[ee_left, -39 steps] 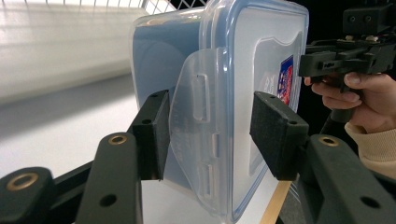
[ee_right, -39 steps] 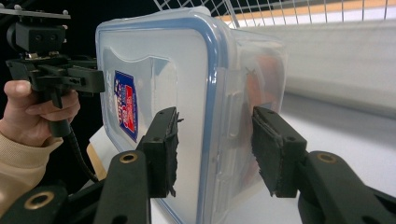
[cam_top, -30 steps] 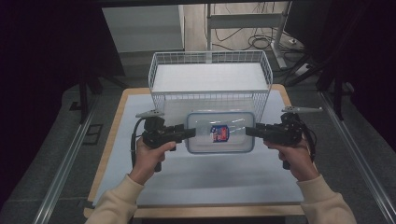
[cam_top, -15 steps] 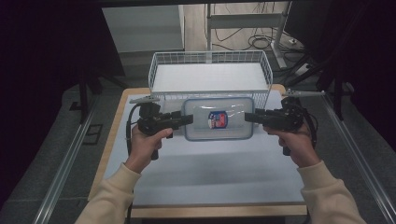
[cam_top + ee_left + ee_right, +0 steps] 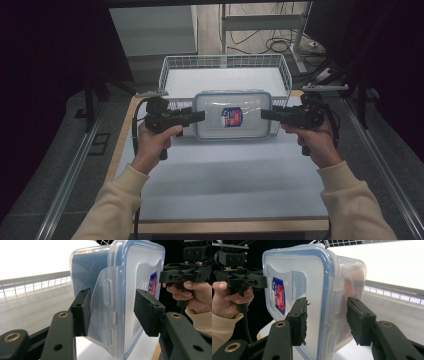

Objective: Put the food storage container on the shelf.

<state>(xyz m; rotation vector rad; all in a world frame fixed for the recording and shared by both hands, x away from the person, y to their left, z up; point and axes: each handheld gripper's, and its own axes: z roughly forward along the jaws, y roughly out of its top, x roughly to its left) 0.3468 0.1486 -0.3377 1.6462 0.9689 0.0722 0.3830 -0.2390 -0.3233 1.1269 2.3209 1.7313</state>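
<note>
High view: a lidded clear plastic container (image 5: 233, 114) with a blue seal rim was held off the worktop (image 5: 225, 175) between the left gripper (image 5: 196, 117) and the right gripper (image 5: 267, 114), just in front of the wire basket (image 5: 225, 75). The step in hand appeared to be a two-handed carry toward the basket; both hands would need to rise and advance together, level, so neither end slipped.

Left gripper view: the fingers (image 5: 146, 312) straddled the container's end at the open lid latch (image 5: 106, 315). One pad touched the latch flap; the other seemed to stand slightly clear of the lid, though the angle left this uncertain. A firmer closure there would steady the load.

Right gripper view: the fingers (image 5: 300, 320) bracketed the opposite end, one against the lid face, one beside the body wall, grasping the container. The hold sat near the rim, so tilting should be avoided.
</note>
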